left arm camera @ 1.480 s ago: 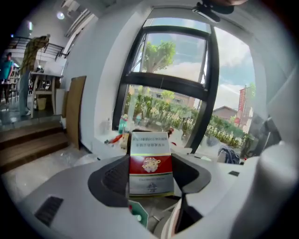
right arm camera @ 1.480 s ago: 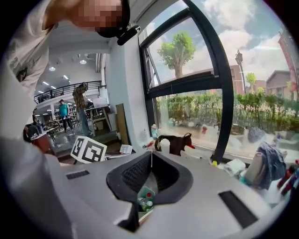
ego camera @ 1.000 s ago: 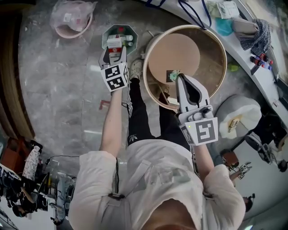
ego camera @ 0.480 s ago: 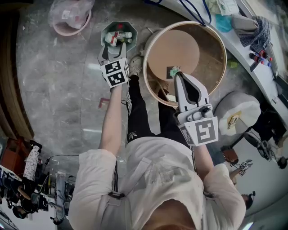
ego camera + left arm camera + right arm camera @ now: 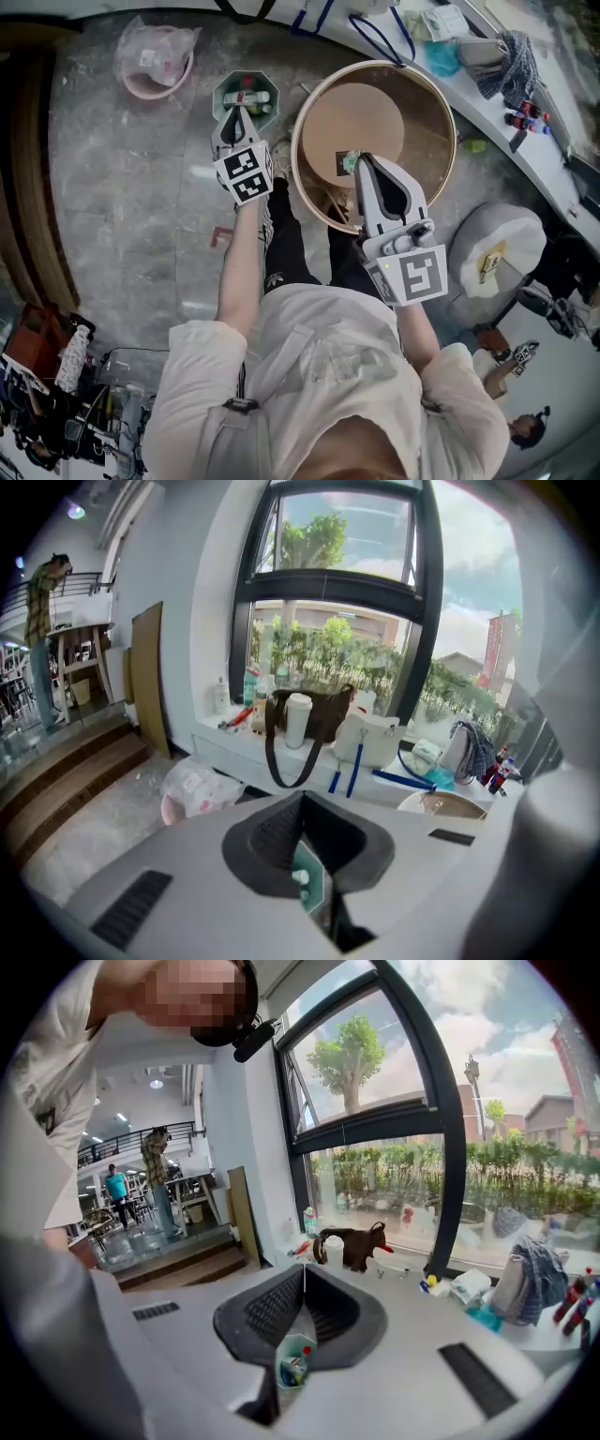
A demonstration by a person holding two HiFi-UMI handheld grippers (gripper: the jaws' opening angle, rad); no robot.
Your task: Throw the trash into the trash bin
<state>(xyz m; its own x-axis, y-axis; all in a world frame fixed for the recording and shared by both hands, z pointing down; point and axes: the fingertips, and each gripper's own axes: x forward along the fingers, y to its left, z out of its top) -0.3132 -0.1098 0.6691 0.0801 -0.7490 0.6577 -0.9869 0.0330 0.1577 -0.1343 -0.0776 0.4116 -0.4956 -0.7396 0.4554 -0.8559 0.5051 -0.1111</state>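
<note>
Trash bin [image 5: 218, 92], octagonal, green, cartons inside, left gripper [image 5: 234, 118] just closed empty, right gripper [image 5: 361, 160] jaws together, empty

White shirt [image 5: 319, 375], black trousers [image 5: 286, 248] w/ white side stripes.

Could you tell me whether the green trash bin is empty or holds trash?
It holds trash: the head view shows several items, white and red among them, inside the trash bin.

Site reads to me as an open hall in an office or campus building, not a home. Evidence: tall dark-framed window [image 5: 328, 602] onto trees and street, railed mezzanine [image 5: 112, 1146], wooden steps [image 5: 66, 775], stone floor [image 5: 122, 216], people [image 5: 117, 1190] standing at the back, bags [image 5: 314, 714] and cup [image 5: 297, 719] on the sill [image 5: 216, 737].
</note>
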